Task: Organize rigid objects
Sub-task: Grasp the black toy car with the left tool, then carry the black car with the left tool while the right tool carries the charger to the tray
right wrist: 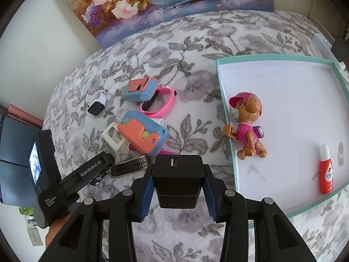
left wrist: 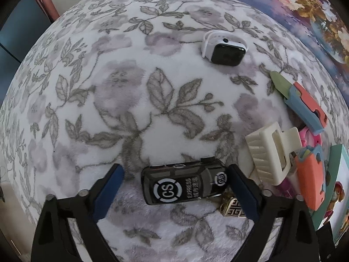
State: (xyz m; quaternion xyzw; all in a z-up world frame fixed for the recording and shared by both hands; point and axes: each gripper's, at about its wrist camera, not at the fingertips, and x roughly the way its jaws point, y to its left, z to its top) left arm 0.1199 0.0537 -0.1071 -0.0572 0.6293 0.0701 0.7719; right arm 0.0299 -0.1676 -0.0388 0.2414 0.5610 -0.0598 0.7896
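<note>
— Nearest the lens, what did the right gripper [right wrist: 177, 193] hold?
— Its pads were clamped on a black cube-shaped plastic charger [right wrist: 177, 182], beside the teal-rimmed white tray's [right wrist: 226, 118] left edge.
— And the left gripper [left wrist: 176, 188]?
— Jaws apart, straddling a black toy car [left wrist: 184, 182] on the floral fleece blanket [left wrist: 130, 87]; open blanket lay beyond, clutter crowding its right finger.

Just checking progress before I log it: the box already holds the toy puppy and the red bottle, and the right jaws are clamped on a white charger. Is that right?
One thing is wrong: the charger in the right gripper is black, not white, as the right wrist view shows. The rest holds: the toy puppy and the red bottle lie in the box.
</note>
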